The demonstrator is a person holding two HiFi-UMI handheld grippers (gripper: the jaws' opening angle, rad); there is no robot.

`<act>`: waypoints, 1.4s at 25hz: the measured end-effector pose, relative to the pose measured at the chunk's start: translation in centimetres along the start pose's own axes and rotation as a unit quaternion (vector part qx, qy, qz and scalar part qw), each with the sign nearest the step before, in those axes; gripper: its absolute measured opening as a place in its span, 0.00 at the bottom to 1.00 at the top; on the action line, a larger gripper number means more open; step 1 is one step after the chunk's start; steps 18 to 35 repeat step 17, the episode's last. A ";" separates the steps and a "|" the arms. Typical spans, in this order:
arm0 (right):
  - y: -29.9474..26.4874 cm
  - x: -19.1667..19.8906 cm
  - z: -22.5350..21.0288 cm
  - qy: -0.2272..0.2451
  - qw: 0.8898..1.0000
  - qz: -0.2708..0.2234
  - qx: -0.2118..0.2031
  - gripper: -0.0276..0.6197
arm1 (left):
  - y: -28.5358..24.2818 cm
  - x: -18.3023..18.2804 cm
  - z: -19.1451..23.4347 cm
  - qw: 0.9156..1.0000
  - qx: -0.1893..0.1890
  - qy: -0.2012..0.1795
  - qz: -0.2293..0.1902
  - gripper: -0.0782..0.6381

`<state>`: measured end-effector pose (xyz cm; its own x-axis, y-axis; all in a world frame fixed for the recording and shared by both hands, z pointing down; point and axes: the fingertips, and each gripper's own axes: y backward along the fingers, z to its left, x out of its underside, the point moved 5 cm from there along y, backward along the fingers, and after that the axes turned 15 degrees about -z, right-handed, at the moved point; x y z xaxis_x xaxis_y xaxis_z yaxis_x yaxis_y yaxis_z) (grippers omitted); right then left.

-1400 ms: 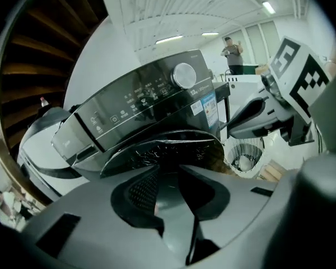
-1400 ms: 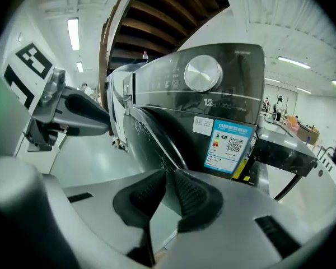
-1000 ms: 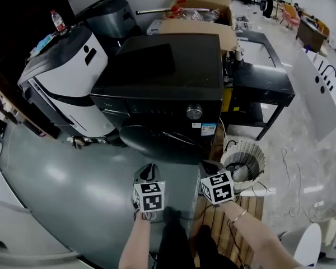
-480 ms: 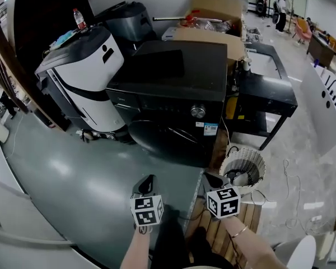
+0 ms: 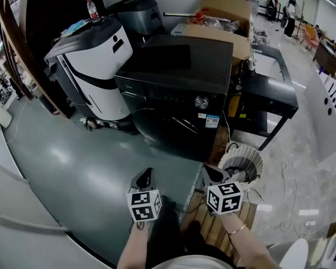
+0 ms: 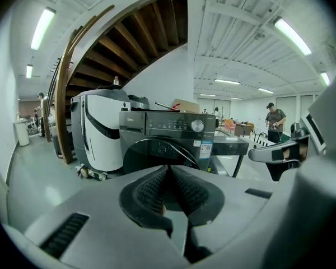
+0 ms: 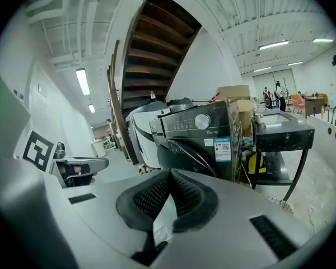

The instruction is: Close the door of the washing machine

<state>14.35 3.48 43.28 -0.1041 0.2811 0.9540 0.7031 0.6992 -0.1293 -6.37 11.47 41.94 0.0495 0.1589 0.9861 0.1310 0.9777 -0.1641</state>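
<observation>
The black front-loading washing machine (image 5: 179, 88) stands in the middle of the head view. Its round dark door (image 5: 169, 129) lies flat against the front, below the silver dial (image 5: 201, 102). My left gripper (image 5: 147, 176) and right gripper (image 5: 209, 172) hang side by side over the grey floor, well short of the machine and touching nothing. Both point at the door (image 6: 162, 153), and both are shut with nothing between the pads. In the left gripper view the left gripper (image 6: 168, 168) has its ribbed pads together. The right gripper (image 7: 169, 172) looks the same in its own view.
A white-and-black appliance (image 5: 95, 72) stands left of the machine and cardboard boxes (image 5: 224, 15) behind it. A black table (image 5: 269, 88) is on the right. A white wicker basket (image 5: 242, 164) and a wooden slatted board (image 5: 213, 223) lie by my right hand. People stand far back.
Both grippers have drawn back from the machine's front towards me and risen a little. The machine now sits further off in the head view.
</observation>
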 end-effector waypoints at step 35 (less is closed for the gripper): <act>1.4 -2.5 1.5 0.004 0.999 -0.020 -0.025 0.05 | 2.7 -1.4 -0.1 0.999 -0.026 0.021 -0.021 0.15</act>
